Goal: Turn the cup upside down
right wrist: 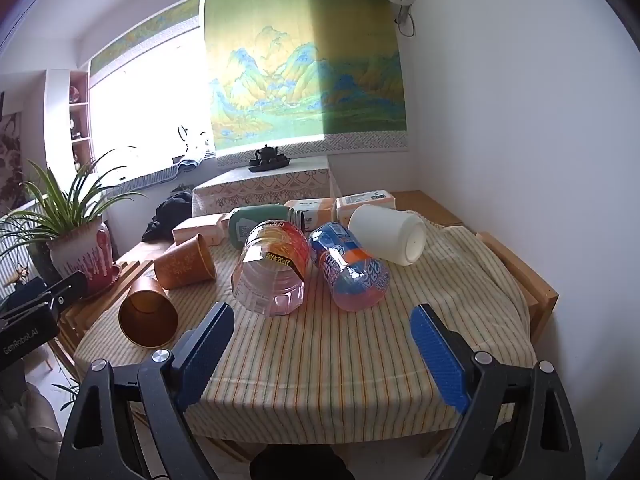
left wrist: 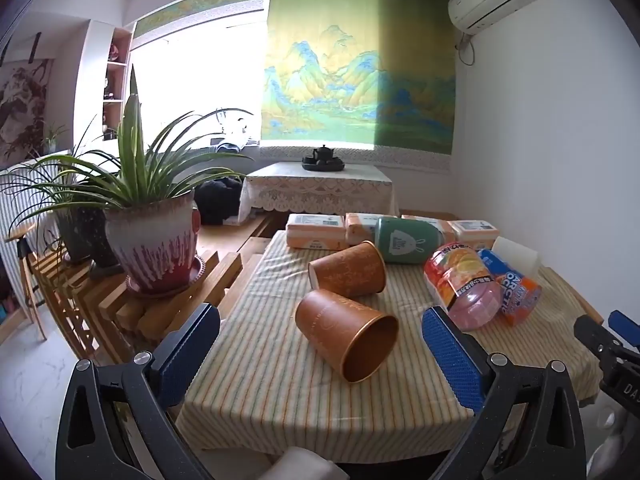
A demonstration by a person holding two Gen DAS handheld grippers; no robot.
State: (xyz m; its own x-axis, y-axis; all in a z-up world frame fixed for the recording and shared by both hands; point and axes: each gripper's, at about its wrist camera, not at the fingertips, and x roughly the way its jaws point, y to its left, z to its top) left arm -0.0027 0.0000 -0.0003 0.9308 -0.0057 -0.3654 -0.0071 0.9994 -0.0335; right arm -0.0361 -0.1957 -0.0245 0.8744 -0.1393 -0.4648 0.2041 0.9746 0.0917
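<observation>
Several cups lie on their sides on the striped tablecloth (left wrist: 280,380). A brown cup (left wrist: 346,338) lies nearest my left gripper (left wrist: 320,344), mouth toward me; it also shows in the right wrist view (right wrist: 147,314). A second brown cup (left wrist: 347,270) lies behind it, seen too in the right wrist view (right wrist: 185,262). A green cup (left wrist: 410,239), a clear red-labelled cup (right wrist: 274,268), a clear blue-labelled cup (right wrist: 350,270) and a white cup (right wrist: 388,233) lie further back. My left gripper is open and empty, just short of the near brown cup. My right gripper (right wrist: 320,332) is open and empty, in front of the clear cups.
Tissue packs (left wrist: 316,231) line the table's far edge. A potted plant (left wrist: 154,236) stands on a wooden rack to the left. A white wall (right wrist: 520,140) is close on the right. A low table with a tea set (left wrist: 323,159) stands behind.
</observation>
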